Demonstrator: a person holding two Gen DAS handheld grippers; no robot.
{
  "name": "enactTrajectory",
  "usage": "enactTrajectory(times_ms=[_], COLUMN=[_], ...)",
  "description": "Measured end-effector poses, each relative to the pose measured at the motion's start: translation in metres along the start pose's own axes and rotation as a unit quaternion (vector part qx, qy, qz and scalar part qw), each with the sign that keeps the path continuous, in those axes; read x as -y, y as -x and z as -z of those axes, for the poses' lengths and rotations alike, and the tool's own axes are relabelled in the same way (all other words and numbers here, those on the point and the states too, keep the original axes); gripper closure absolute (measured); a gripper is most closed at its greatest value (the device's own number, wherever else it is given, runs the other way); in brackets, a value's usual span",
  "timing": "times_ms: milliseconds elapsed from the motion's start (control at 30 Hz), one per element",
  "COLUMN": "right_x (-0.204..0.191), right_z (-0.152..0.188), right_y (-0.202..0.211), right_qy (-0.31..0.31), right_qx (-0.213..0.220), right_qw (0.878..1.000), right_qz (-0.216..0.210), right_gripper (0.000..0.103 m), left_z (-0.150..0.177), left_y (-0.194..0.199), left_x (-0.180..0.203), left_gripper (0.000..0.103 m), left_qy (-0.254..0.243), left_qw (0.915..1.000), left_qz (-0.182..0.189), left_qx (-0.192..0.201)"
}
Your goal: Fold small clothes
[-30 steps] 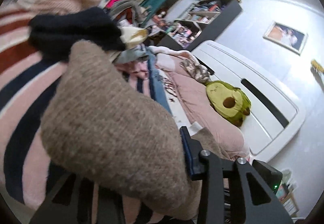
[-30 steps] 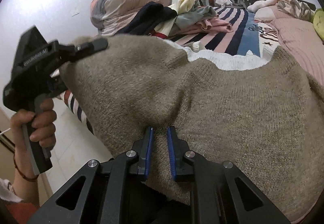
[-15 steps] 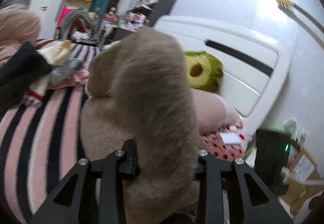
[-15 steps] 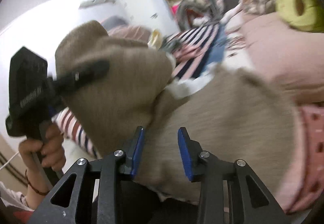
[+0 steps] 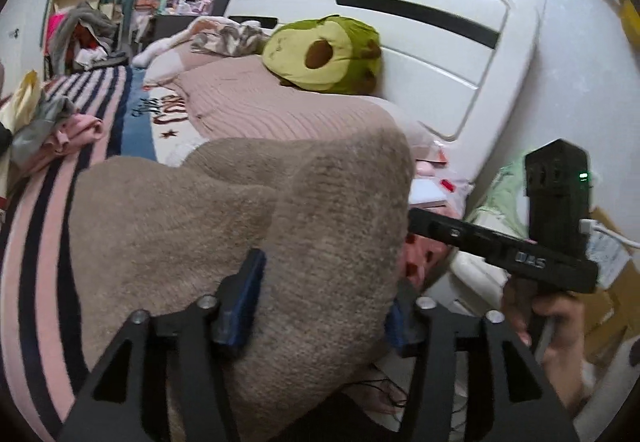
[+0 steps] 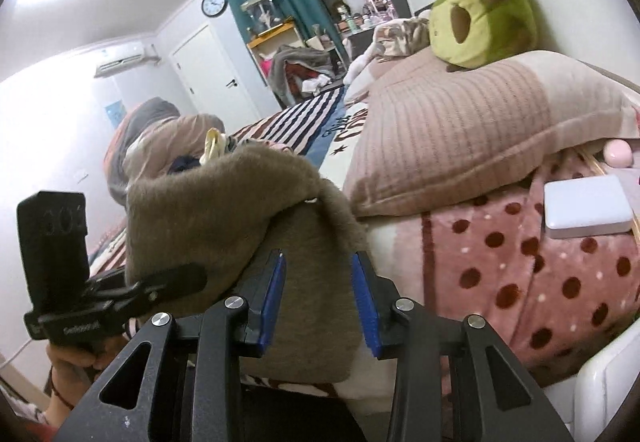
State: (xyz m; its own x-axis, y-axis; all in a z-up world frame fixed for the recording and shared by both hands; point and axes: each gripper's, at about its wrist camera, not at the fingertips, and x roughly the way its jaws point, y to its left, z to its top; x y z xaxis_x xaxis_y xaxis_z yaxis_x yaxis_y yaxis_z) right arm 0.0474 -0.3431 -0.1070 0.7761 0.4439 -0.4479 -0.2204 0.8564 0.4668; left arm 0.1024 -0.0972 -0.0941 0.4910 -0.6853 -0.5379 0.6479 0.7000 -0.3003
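A taupe knit sweater [image 5: 224,218] lies bunched on the striped bed cover [image 5: 36,242], one part folded over onto the rest. My left gripper [image 5: 320,306] is open, its fingers spread either side of the sweater's near fold, which drapes between them. My right gripper [image 6: 320,294] is open too, its blue pads [image 6: 274,294] apart around a hanging flap of the same sweater [image 6: 224,202]. Each gripper shows in the other's view: the right one [image 5: 500,246] at the sweater's right edge, the left one [image 6: 120,290] at its left edge.
A pile of other clothes [image 5: 44,126] lies at the far left of the bed. A pink ribbed pillow [image 6: 460,130] with an avocado plush [image 6: 484,14] sits by the white headboard [image 5: 400,22]. A polka-dot blanket [image 6: 540,274] and a white box [image 6: 588,206] lie at the right.
Both grippers swung the sweater over toward the headboard and laid it down folded. The right jaws, shut a second ago, have opened wide; the left jaws have opened as well.
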Motion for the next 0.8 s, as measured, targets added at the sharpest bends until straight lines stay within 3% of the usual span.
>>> enactTrajectory(times_ms=[267, 433, 533, 667, 800], right_x=[-0.006, -0.033, -0.058, -0.088, -0.112], right_z=[-0.014, -0.04, -0.053, -0.059, -0.062], right_y=[0.006, 0.014, 0.015, 0.008, -0.006], right_qy=[0.011, 0.058, 0.084, 0.126, 0.171], right_qx=[0.022, 0.048, 0.056, 0.049, 0.033], right_qw=[1.0, 0.997, 0.994, 0.99, 0.984], right_qz=[-0.008, -0.011, -0.031, -0.044, -0.044], right_gripper=[0.061, 0.061, 0.057, 0.05, 0.044], left_z=[0.006, 0.011, 0.015, 0.018, 0.023], left_y=[0.026, 0.038, 0.059, 0.09, 0.118], left_x=[-0.007, -0.01, -0.015, -0.033, -0.052], left_gripper=[0.037, 0.036, 0.035, 0.033, 0.031], left_qy=[0.039, 0.041, 0.061, 0.088, 0.092], left_qw=[0.9973, 0.997, 0.9946, 0.9916, 0.9896], left_qz=[0.06, 0.061, 0.06, 0.034, -0.026], left_qx=[0.017, 0.025, 0.059, 0.088, 0.107])
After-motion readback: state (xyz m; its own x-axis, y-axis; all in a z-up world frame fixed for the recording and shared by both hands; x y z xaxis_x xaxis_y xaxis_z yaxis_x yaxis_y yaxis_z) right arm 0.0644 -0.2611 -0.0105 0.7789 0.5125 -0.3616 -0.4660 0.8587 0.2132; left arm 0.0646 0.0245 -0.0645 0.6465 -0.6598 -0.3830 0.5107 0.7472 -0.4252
